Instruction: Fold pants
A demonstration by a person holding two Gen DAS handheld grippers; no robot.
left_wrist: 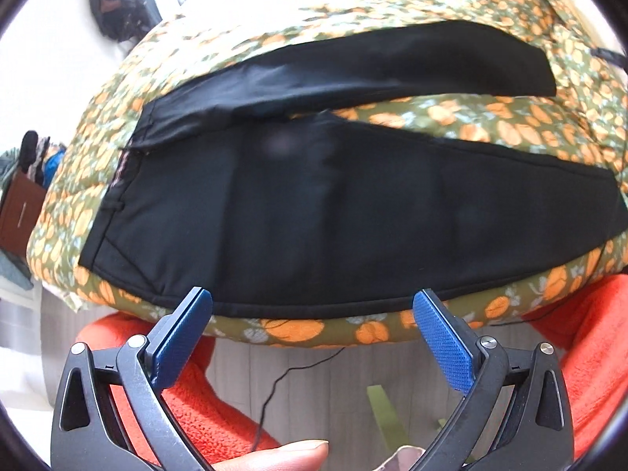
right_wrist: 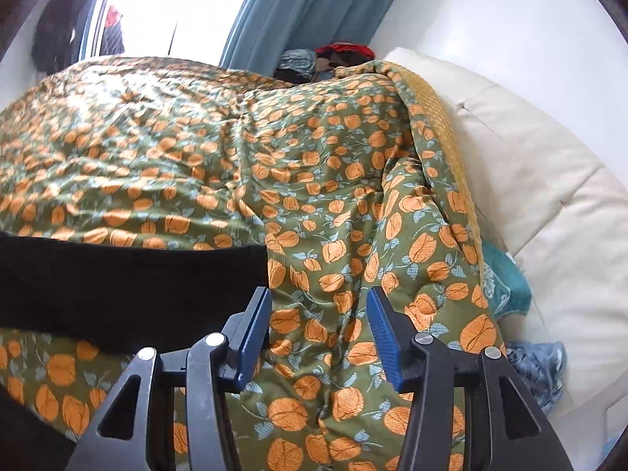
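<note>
Black pants [left_wrist: 322,204] lie spread flat on a green quilt with orange fruit print [left_wrist: 510,125], waistband at the left, both legs running to the right with a gap of quilt between them. My left gripper [left_wrist: 312,306] hangs open just above the near edge of the front leg, with nothing between its blue pads [left_wrist: 443,345]. In the right wrist view the hem end of one leg [right_wrist: 129,286] lies at the left. My right gripper [right_wrist: 320,306] stands open over bare quilt [right_wrist: 235,149] just right of that hem, holding nothing.
A person's orange fleece sleeves [left_wrist: 588,353] and a thumb [left_wrist: 282,457] show below the left gripper, with a thin black cable [left_wrist: 282,376] over the floor. A white cushioned headboard [right_wrist: 530,180] and teal cloth [right_wrist: 504,278] border the quilt on the right. Clothes are piled at the far corner [right_wrist: 329,57].
</note>
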